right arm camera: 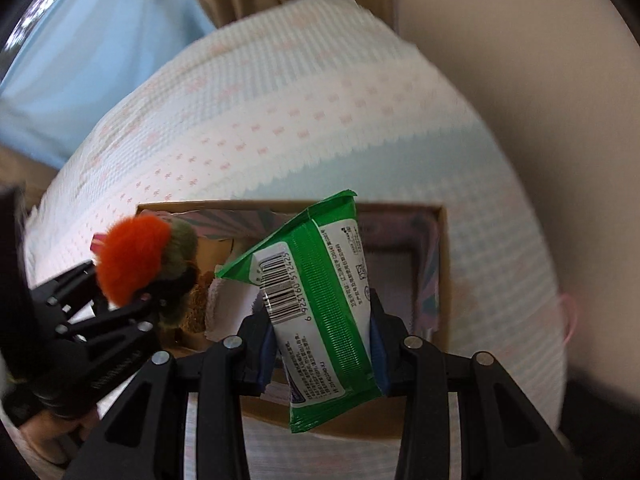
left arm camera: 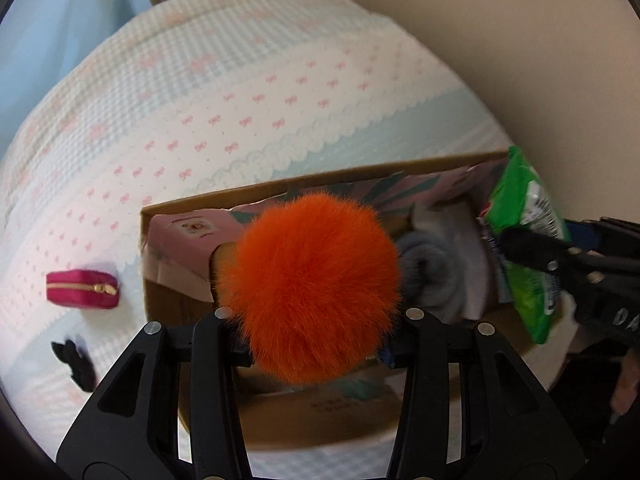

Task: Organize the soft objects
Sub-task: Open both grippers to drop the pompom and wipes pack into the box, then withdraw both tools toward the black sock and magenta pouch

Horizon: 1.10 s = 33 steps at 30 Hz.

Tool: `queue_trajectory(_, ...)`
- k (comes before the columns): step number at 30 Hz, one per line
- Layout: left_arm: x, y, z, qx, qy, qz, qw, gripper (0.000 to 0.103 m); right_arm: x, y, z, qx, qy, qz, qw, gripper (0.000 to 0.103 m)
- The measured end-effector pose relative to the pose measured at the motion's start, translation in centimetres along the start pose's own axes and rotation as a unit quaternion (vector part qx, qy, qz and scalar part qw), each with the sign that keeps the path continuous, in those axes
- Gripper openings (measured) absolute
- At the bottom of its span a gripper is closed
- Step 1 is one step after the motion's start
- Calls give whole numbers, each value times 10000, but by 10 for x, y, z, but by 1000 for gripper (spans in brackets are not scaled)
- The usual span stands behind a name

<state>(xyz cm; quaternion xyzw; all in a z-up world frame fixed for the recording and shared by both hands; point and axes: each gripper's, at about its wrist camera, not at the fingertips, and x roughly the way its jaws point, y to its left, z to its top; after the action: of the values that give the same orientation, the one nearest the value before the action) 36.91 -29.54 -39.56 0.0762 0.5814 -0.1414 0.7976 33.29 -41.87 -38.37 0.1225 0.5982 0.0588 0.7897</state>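
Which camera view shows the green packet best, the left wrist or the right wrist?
The right wrist view. There the green packet fills the centre, held in the right gripper above the cardboard box, with its barcode and print visible. The left wrist view shows it only at the right edge, seen obliquely.

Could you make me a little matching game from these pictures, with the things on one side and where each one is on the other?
Things:
1. orange pompom
2. green packet
3. pink zip pouch
4. grey rolled cloth

Places:
a. lying on the bedspread, outside the box
b. inside the cardboard box
c. held in the left tool
d. held in the right tool

Pairs: 1-c, 2-d, 3-a, 4-b
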Motion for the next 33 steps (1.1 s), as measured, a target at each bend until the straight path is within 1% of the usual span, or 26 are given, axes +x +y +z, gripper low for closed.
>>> queue_trajectory(3,9,0,2,147,124,70,9998,39,3,-10,1,248,113,59,9996,36)
queue_trajectory(5,9,-1,2,272,154,-66,9995,40,8,-16,2,438,218,172,9987,36)
queue_trajectory(6,6,-1,2,346,110,-250,9990,47,10,-20,2,557,304,221,9977,38)
queue_trajectory(7,4,-2,1,418,106,-273,9987,63,11,-23,2,666,337,252,9969,40)
queue_trajectory(8,2,-4,1,515,138,-75,9985,76,12,-26,3,710,321,268,9966,49)
queue_trajectory(9,1,-5,0,580,170,108,9981,97,10,-26,2,736,248,244,9967,70)
queue_trajectory(10,-1,-5,-2,652,166,247,9974,99,7,-27,1,723,156,234,9970,84)
queue_trajectory(11,-2,-4,-4,687,161,264,9972,99,5,-27,2,713,88,242,9971,102)
queue_trajectory(13,-5,-2,-9,662,240,250,9972,99,-1,-30,-1,741,-36,267,9969,103)
queue_trajectory(16,-12,5,-15,528,309,241,9978,99,-4,-31,-8,725,-6,274,9970,103)
queue_trajectory(18,-17,8,-18,444,302,223,9983,99,-10,-30,-12,670,-37,286,9973,103)
queue_trajectory(21,-31,7,-21,386,249,201,9987,99,-21,-27,-16,618,-200,323,9974,103)
queue_trajectory(25,-54,9,-24,415,134,241,9988,99,-43,-16,-21,576,-497,331,9966,103)
queue_trajectory(28,-76,15,-29,376,18,178,9991,99,-64,-4,-25,549,-674,288,9958,103)
queue_trajectory(30,-98,21,-33,344,-143,119,9992,99,-79,7,-28,498,-857,246,9948,103)
queue_trajectory(33,-127,32,-40,315,-355,156,9987,99,-105,29,-36,379,-1021,192,9939,103)
